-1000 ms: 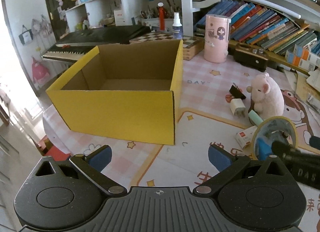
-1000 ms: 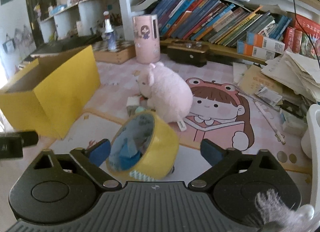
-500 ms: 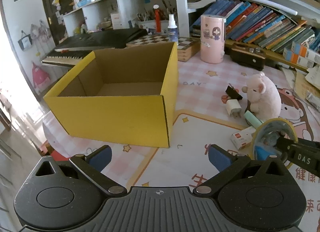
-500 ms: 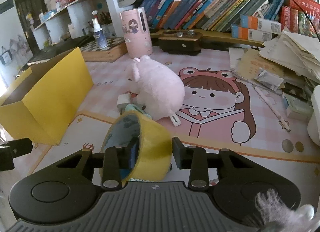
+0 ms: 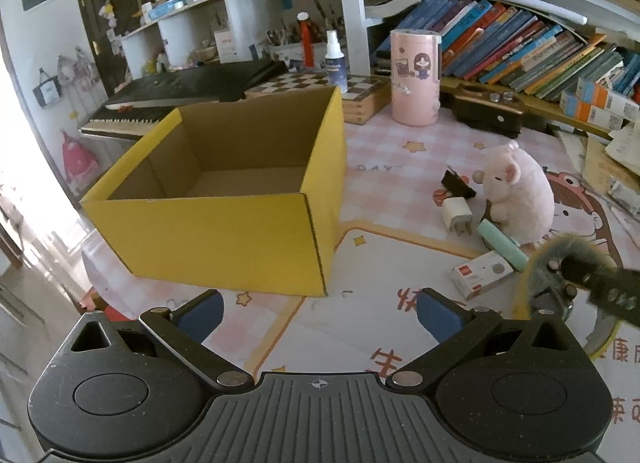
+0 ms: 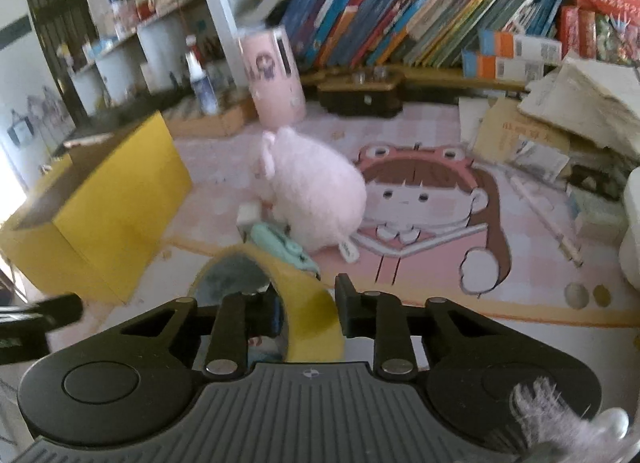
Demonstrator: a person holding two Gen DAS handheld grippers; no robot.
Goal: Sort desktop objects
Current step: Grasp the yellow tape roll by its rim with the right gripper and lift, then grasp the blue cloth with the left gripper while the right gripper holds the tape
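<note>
Right gripper (image 6: 306,313) fingers closing on the wall of the yellow tape roll (image 6: 308,303), one finger inside the ring, one outside; roll on edge at the near side of the desk mat (image 6: 440,327). Left gripper (image 5: 318,313) fingers wide apart, holding nothing, just near of the open yellow box (image 5: 224,239). Right of the box: pink plush toy (image 5: 518,193), white charger (image 5: 456,215), mint case (image 5: 502,243).

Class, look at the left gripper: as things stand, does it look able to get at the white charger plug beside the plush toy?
Probably yes. The left gripper is open and empty, and bare mat lies between it and the white charger plug; only the yellow box stands off to one side.
</note>
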